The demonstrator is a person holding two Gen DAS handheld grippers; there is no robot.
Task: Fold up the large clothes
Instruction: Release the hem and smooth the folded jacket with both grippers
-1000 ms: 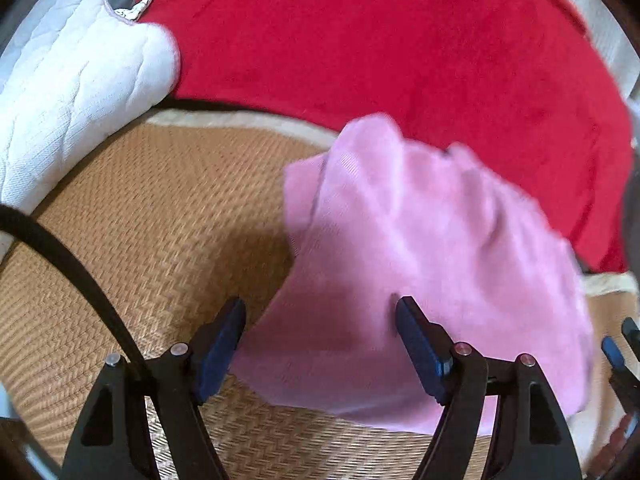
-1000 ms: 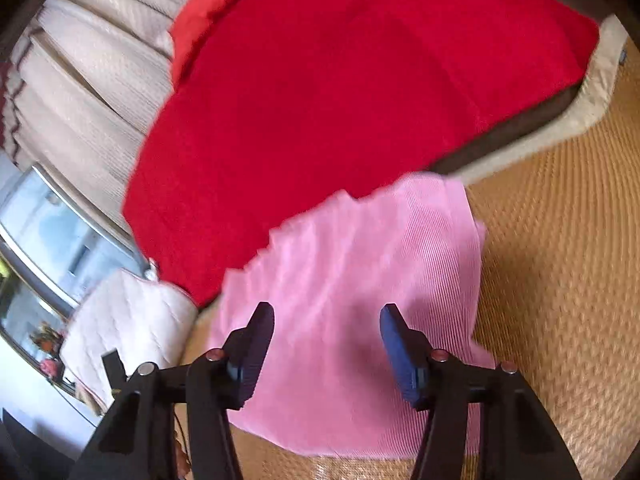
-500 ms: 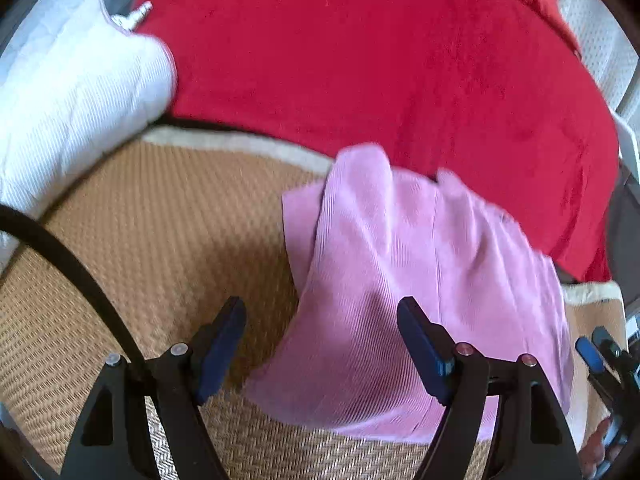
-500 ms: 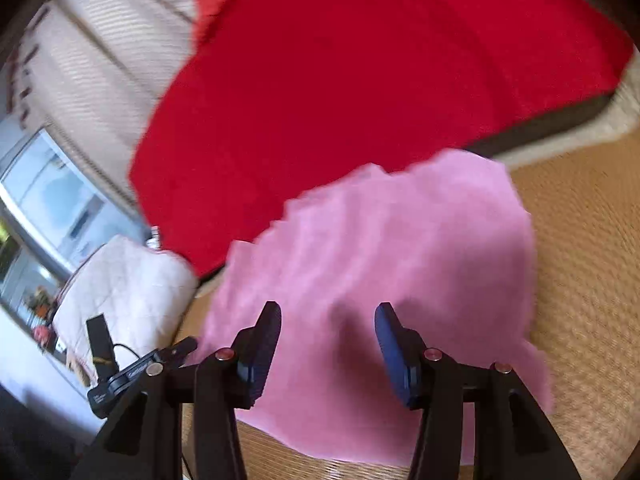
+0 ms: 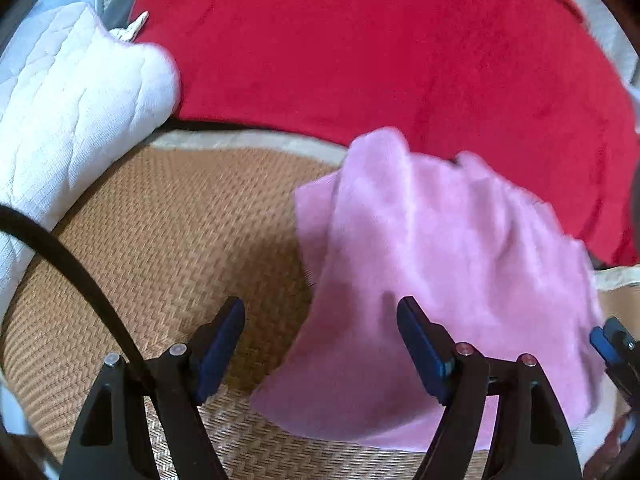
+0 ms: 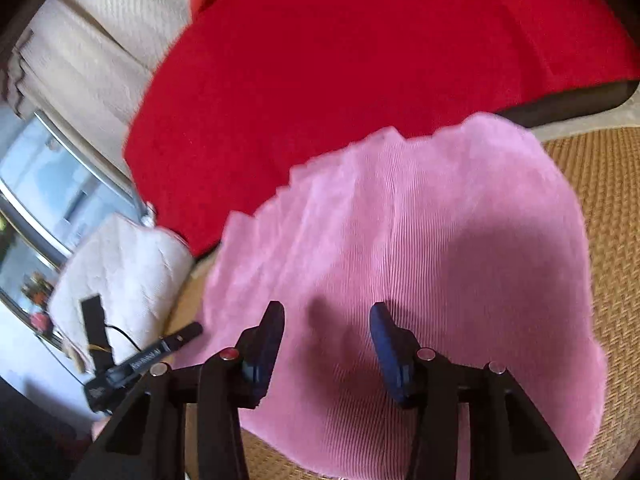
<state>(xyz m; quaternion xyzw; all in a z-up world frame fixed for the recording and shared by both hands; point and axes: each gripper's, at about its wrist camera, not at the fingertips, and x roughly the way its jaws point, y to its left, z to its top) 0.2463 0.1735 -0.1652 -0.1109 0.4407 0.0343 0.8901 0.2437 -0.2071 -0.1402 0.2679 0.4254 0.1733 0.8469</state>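
A pink ribbed-knit garment [image 5: 440, 264] lies bunched on a tan woven straw mat [image 5: 168, 232], its far edge reaching up against a large red fleece blanket [image 5: 360, 48] that covers the raised surface behind the mat. A white quilted cushion [image 5: 68, 100] sits at the mat's left end, touching the blanket's corner.

The left tool [image 5: 320, 344] hangs over the garment's left edge with its jaws wide apart. The left blue pad is above bare mat, the right pad is above pink cloth, and neither presses on the fabric. The garment's lower-left hem lies between the two fingers and runs away to the right, where the blue tip of the other tool shows at the picture's edge.

The right tool [image 6: 326, 336] hovers over the middle of the garment [image 6: 420, 240], nearer the hem closest to the camera. Its jaws have just been closing and now stand at a middling gap, with pink cloth seen below and between them but not pinched; their shadows fall on the fabric just ahead. To its left the left tool's black body [image 6: 132, 364] shows in front of the cushion [image 6: 120, 268].
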